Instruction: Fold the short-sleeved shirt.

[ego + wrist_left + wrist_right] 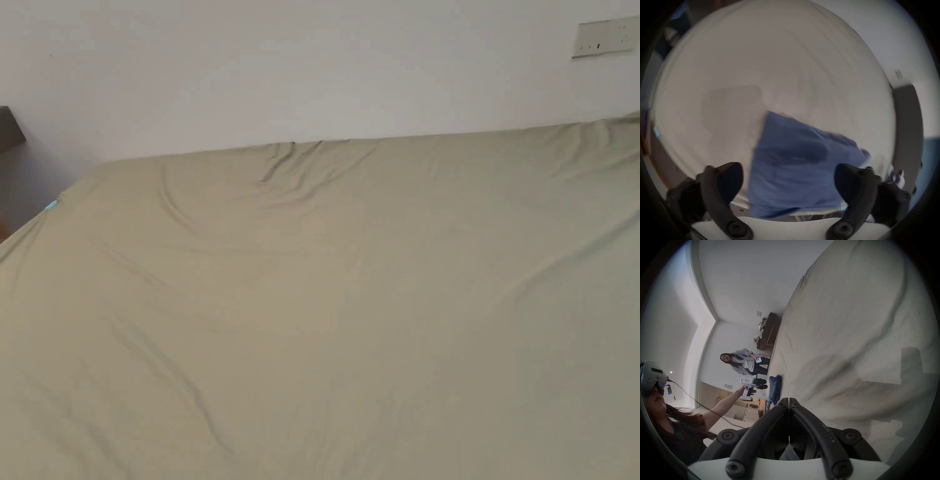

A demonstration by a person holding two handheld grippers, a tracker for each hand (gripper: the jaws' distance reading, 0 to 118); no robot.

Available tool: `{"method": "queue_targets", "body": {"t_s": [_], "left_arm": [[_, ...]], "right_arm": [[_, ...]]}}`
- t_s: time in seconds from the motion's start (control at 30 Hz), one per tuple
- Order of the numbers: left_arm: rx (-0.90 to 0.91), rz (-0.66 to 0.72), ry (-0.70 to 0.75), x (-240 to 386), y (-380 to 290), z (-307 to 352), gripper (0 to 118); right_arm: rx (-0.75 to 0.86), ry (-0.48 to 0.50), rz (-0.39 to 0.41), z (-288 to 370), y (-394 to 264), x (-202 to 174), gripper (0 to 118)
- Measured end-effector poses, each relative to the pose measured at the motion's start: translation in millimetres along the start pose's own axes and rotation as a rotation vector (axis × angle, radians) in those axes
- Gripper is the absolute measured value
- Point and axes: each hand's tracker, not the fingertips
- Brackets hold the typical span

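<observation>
The bed (325, 312), under a wrinkled beige sheet, runs back to a white wall (281, 69) with a socket plate (607, 37) at 1 o'clock in the head view.

The blue short-sleeved shirt (795, 172) lies on the sheet as a compact bundle near the bed's edge; in the blurred left gripper view it sits at about 6 o'clock, just beyond the left tool (788, 177), whose jaws stand spread wide with nothing between them. In the right gripper view the shirt sits at about 7 o'clock from centre.

The right tool (788, 400), at 6 o'clock in its own view, has its jaws pressed together on nothing, above bare sheet.

At 8 o'clock there, the person wearing a headset (653, 376) holds the left tool, just beside the shirt. A second person (743, 361) stands beyond the bed's edge, near a dark cabinet (769, 331).
</observation>
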Motion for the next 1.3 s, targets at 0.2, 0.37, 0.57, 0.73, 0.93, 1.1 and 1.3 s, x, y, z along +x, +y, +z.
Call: {"method": "queue_targets", "body": {"t_s": [0.2,0.37,0.57,0.73,0.93,1.1,1.3], "left_arm": [[0.445,-0.205,0.014,130,-49,71,108],[0.976,-0.402,-0.075,314,-150,133,73],[1.404,-0.384,-0.216,451,-256,185,0],[1.402,-0.535,-0.166,514,-283,218,0],[1.433,-0.543,-0.224,526,-303,234,0],[1.417,-0.542,-0.195,526,-309,235,0],[1.435,-0.576,-0.140,532,-312,240,43]], "right_arm": [[0.199,-0.249,0.163,59,32,-44,0],[0.653,-0.679,0.574,121,71,-185,0],[1.025,-0.768,0.843,191,74,-338,0],[1.104,-0.783,0.951,219,47,-388,0],[1.114,-0.765,0.918,243,31,-387,0],[1.107,-0.751,0.909,249,31,-385,0],[1.085,-0.804,0.930,242,37,-384,38]]}}
